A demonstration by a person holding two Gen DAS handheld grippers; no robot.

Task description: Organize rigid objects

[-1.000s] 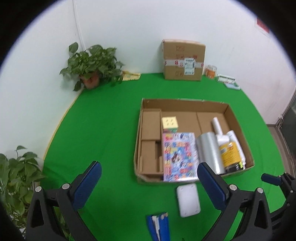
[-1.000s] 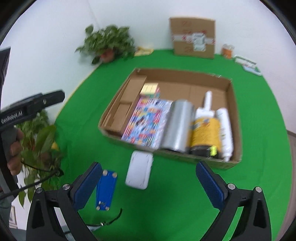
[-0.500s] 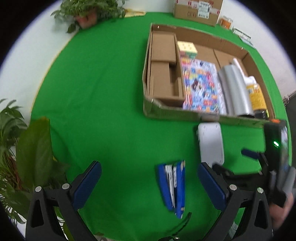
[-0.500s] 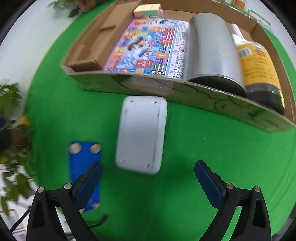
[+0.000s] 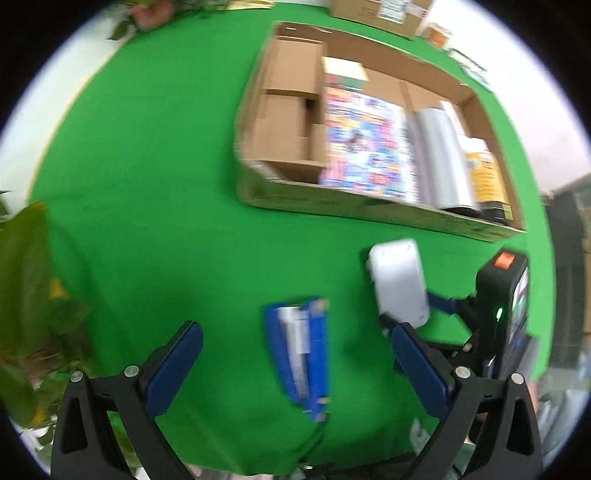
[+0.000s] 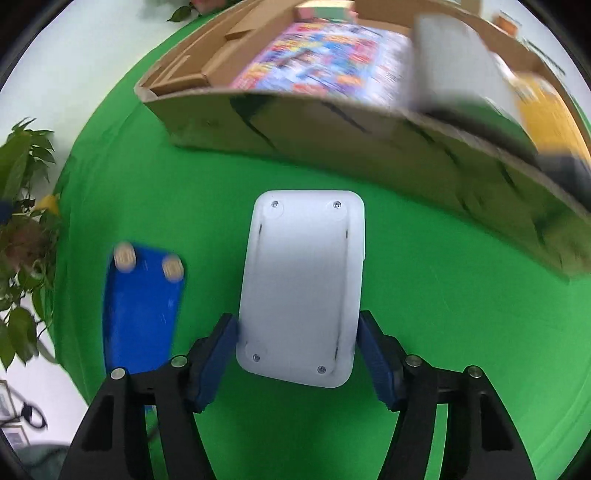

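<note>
A white flat device (image 6: 303,280) with rounded corners lies on the green cloth in front of the cardboard box (image 6: 332,125). My right gripper (image 6: 297,325) straddles its near end. The jaws are closing, and both blue pads (image 6: 221,347) meet the device's long sides. A blue oblong object (image 6: 140,310) lies just left of it. In the left wrist view my left gripper (image 5: 297,332) hangs open over that blue object (image 5: 299,350), with the white device (image 5: 397,280) and the other gripper's body (image 5: 498,306) to the right.
The cardboard box (image 5: 369,210) holds a colourful book (image 5: 365,144), a silver roll (image 5: 439,158), a yellow-labelled bottle (image 5: 484,173) and cardboard inserts. Potted plants (image 5: 29,280) stand at the cloth's left edge. A sealed carton (image 5: 376,11) sits by the far wall.
Both grippers have sunk toward the cloth and tipped downward. The right jaws have narrowed from wide open onto the white device. The left gripper now hangs over the blue object.
</note>
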